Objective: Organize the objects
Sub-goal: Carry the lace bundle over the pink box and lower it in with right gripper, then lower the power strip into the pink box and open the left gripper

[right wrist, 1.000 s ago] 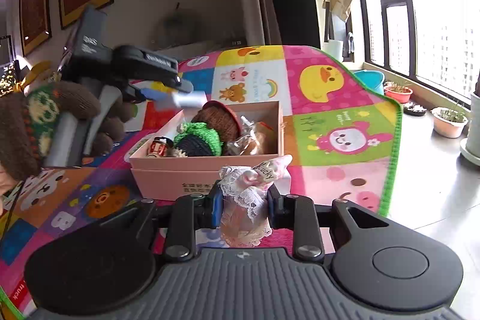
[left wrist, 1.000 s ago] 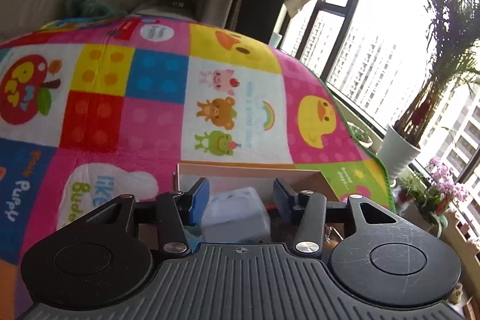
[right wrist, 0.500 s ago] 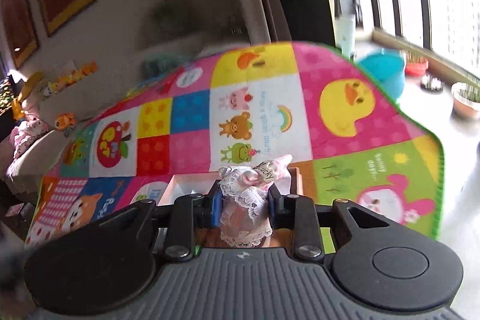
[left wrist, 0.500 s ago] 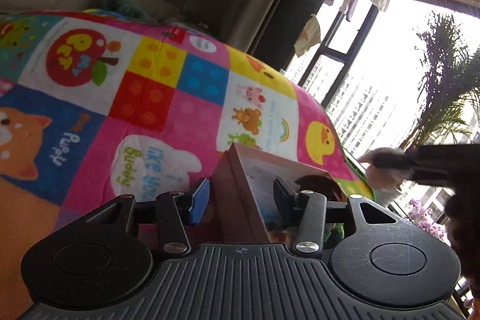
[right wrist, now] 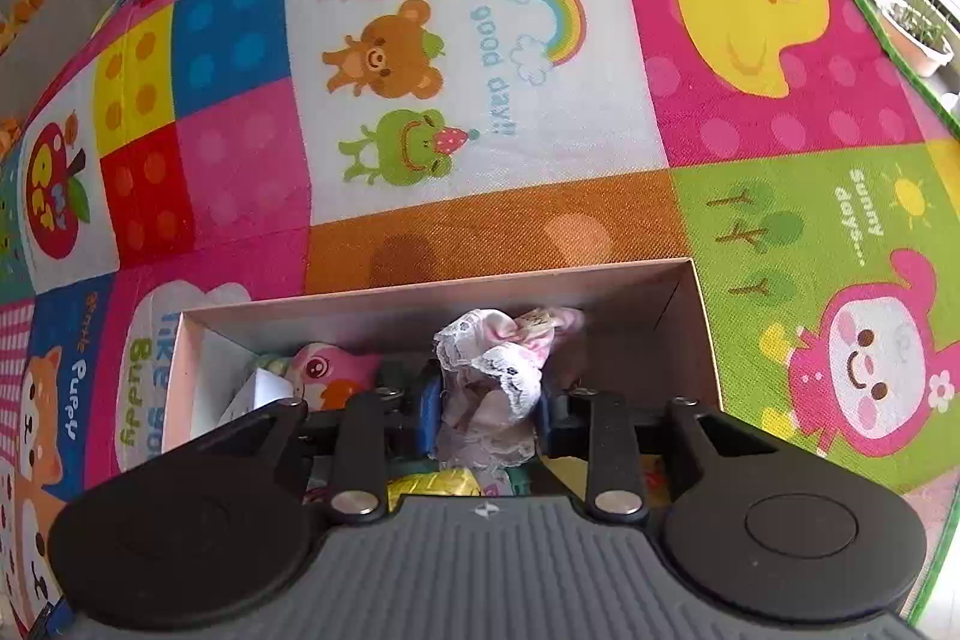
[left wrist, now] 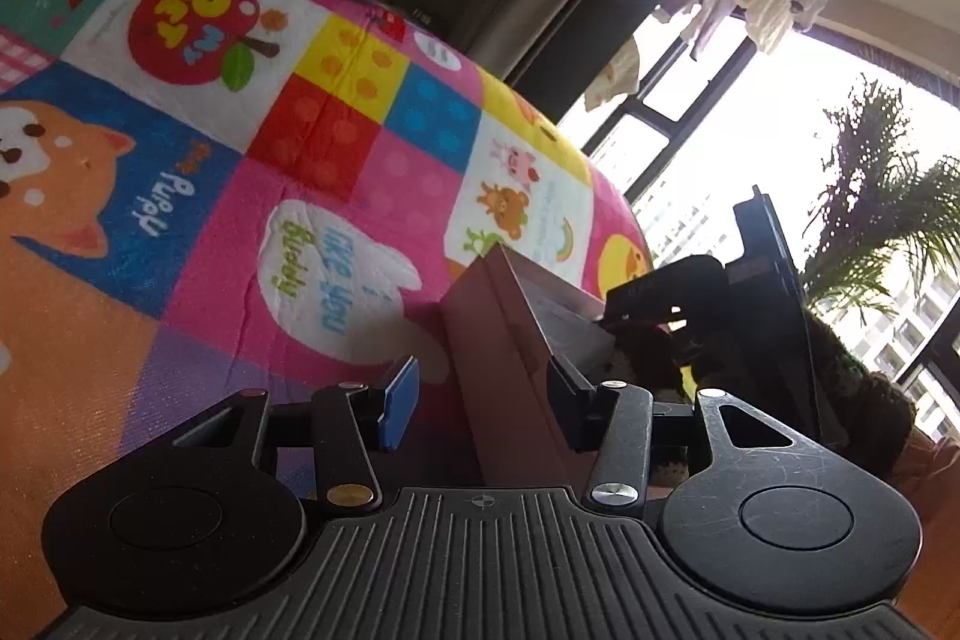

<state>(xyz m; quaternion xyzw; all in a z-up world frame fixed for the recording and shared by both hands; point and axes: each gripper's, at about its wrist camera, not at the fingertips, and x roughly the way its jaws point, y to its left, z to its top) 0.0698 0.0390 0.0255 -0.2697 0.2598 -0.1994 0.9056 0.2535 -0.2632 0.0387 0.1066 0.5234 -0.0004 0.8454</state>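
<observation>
Gripping the lacy pink pouch (right wrist: 489, 382) between its blue pads, the right gripper (right wrist: 486, 415) had swung from facing the pink box (right wrist: 684, 304) side-on a second earlier to hanging right over its open top, with the pouch now down between the box walls. The jaws stood closed on the fabric, narrow enough that the lace bulged out above and below them. Under the pouch lay things already stowed: a pink plush toy (right wrist: 333, 370), a white packet (right wrist: 258, 394) and something yellow, only partly seen past the gripper's body.

The left gripper (left wrist: 480, 400) had changed too. A second before, a pale packet sat between its fingers; now nothing did. Its jaws stood wide apart and straddled the near wall of the box (left wrist: 510, 370), one blue pad (left wrist: 399, 400) outside over the play mat (left wrist: 180, 220), the other finger inside. Whether either finger touched the cardboard could not be told. In the left wrist view the right gripper (left wrist: 660, 292) showed as a dark shape dipping into the box from the far side.

By my reading, the left gripper's item was already delivered and the pouch was about to be let go; all that remained of this step was opening the right jaws and lifting clear.
</observation>
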